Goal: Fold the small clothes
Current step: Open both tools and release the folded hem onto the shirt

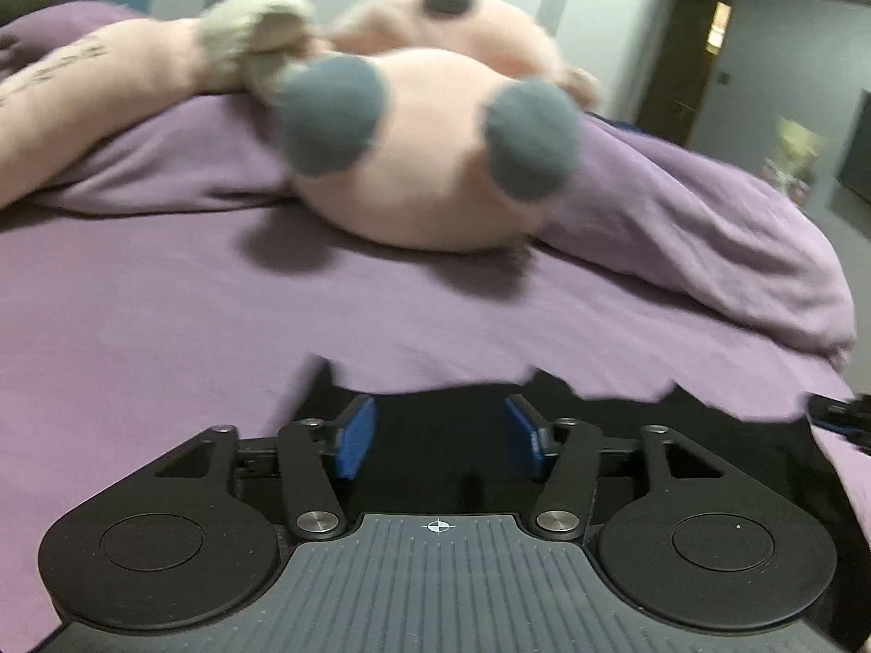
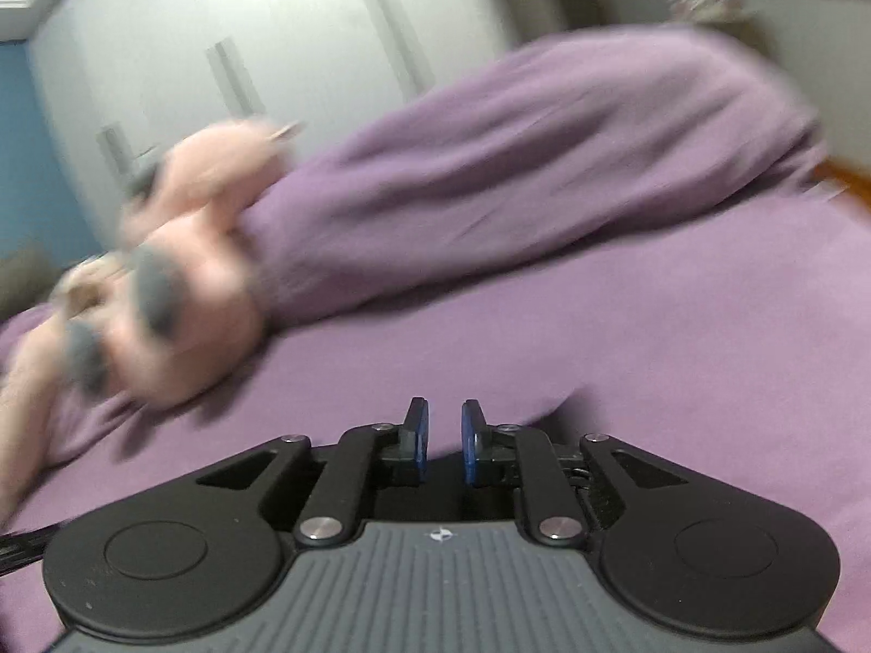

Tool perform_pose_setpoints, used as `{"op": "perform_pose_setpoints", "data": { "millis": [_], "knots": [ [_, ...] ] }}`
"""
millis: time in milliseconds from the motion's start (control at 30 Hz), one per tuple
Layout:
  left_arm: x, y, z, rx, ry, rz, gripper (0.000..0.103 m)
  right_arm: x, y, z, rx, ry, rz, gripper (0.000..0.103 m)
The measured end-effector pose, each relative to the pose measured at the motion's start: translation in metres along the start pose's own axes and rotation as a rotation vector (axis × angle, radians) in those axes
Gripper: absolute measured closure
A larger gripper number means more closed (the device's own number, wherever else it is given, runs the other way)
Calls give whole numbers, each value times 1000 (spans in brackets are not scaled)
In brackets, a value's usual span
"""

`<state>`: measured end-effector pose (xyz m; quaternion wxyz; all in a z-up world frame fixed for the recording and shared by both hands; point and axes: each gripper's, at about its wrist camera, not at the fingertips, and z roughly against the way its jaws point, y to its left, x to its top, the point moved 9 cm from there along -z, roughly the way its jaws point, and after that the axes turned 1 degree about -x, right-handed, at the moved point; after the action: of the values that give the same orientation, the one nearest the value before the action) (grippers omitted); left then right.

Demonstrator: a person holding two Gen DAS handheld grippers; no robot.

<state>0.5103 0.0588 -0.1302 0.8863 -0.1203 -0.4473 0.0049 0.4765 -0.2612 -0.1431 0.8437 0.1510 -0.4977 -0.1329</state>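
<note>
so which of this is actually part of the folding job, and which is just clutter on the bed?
Job:
- black garment under the fingers
- left gripper, open over it
- right gripper, jaws nearly together, nothing visibly held

Clutter:
- pink plush toy
- purple blanket, bunched up
- purple bedsheet, just the work surface

One black garment [image 1: 441,408], one pink plush toy [image 1: 430,185], two grippers.

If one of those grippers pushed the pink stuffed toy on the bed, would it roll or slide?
The pink stuffed toy looks plush and rounded, so it would probably squash and flop, not slide. It likely weighs little for its bulk. The soft purple bedsheet would probably drag on it.
</note>
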Motion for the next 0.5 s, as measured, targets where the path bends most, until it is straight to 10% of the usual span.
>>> {"op": "perform_pose_setpoints", "data": {
  "millis": [133, 267, 500],
  "knots": [
    [-27, -21, -28, 7, 34, -37, 30, -54, 57, -26, 180, 148, 92, 89],
    [-36, -3, -29, 79, 10, -97, 31, -58, 37, -32, 96, 107, 228, 93],
    [-37, 28, -5, 179, 3, -64, 35, -21, -76, 5, -161, -5, 4, 103]
  ]
}}
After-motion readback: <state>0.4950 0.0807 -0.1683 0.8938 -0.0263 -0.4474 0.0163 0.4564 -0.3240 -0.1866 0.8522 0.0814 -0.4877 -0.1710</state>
